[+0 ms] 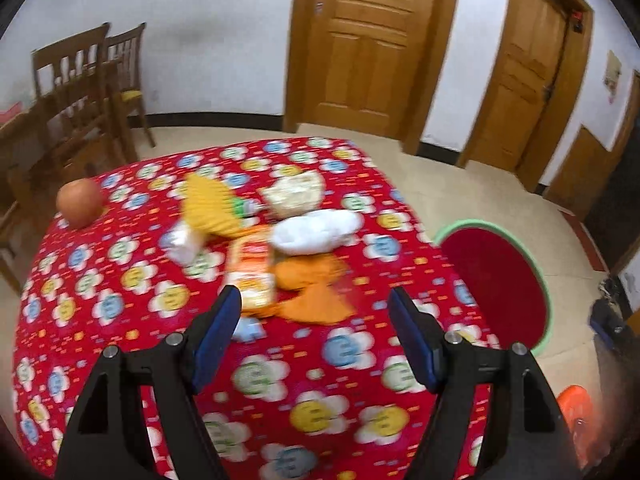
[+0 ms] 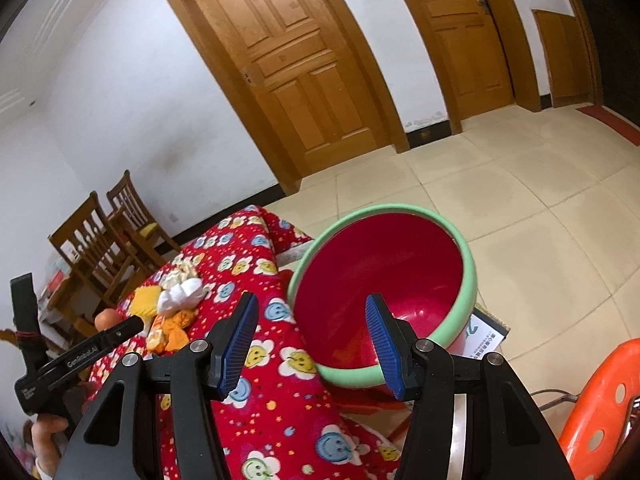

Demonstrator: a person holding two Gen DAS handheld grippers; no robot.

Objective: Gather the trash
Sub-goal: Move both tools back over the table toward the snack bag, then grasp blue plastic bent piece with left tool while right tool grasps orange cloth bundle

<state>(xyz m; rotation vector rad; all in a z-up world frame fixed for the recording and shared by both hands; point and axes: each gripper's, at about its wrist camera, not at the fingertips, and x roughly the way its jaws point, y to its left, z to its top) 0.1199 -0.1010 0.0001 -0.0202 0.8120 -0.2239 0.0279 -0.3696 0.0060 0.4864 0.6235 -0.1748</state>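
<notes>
Two empty grippers approach the trash heap (image 1: 276, 240) on the worktop (image 1: 280, 380).
Left gripper (image 1: 316, 312) and right gripper (image 2: 312, 320) gape released; pinch one wrapper low, then carry it to the red bin (image 2: 400, 280).

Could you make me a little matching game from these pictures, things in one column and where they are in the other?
Things:
1. apple
2. basin
3. white wad
4. orange chair

Places:
A. in the trash pile mid-table
B. alone near the table's far left corner
C. on the floor beside the table
D. at the right wrist view's lower right edge

Pairs: 1-B, 2-C, 3-A, 4-D
</notes>
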